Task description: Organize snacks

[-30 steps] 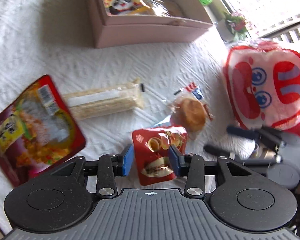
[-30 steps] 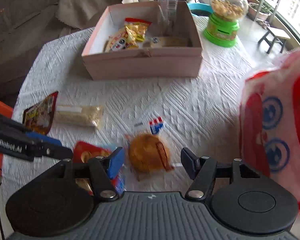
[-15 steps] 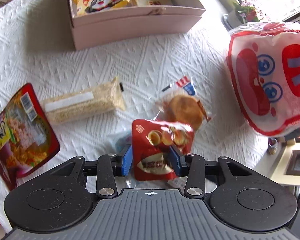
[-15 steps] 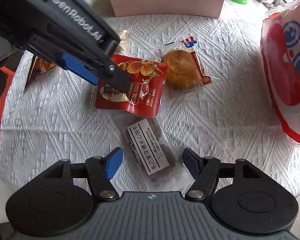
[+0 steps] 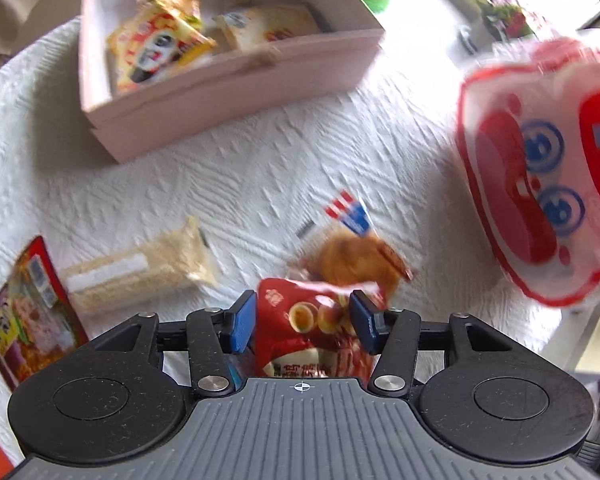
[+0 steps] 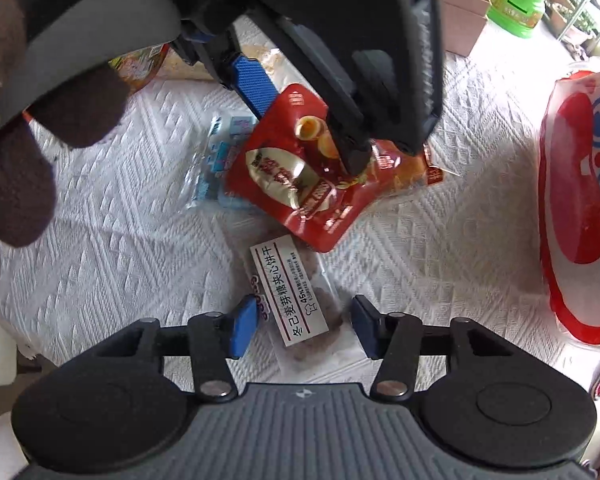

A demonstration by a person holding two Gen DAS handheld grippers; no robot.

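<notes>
- Tongs, left gripper [image 5: 300,310]: clamped on a red snack packet [image 5: 300,344], blue pads on either side of it; the jaws have just been opening a little, packet between them all the same.
- Right wrist view: that packet hangs tilted from the left gripper, its low corner over the near end of a clear biscuit packet [image 6: 290,292] (white label, dark biscuits inside).
- Right gripper [image 6: 304,326]: released. Its jaws have just been closing around the biscuit packet, which lies flat on the white tablecloth [image 5: 220,180] between them; one pad meets the wrapper edge, the other stands just clear.
- Just beyond the red packet: a wrapped round bun [image 5: 348,260], partly hidden behind it.
- Beside it in the right wrist view: a small clear-and-blue wrapper [image 6: 216,164] on the cloth.
- Further left: a beige cracker pack [image 5: 140,276], then a dark-red pouch [image 5: 24,320] touching its end.
- Right edge: a large red-and-white bag [image 5: 540,200] with blue eyes printed on it (blurred).
- Far side: an open pink box [image 5: 228,96], a panda-print packet [image 5: 156,52] and other packets inside.
- Past the box: a green jar [image 6: 516,4].
- Brown knit-gloved hand [image 6: 16,160] holds the left gripper.
</notes>
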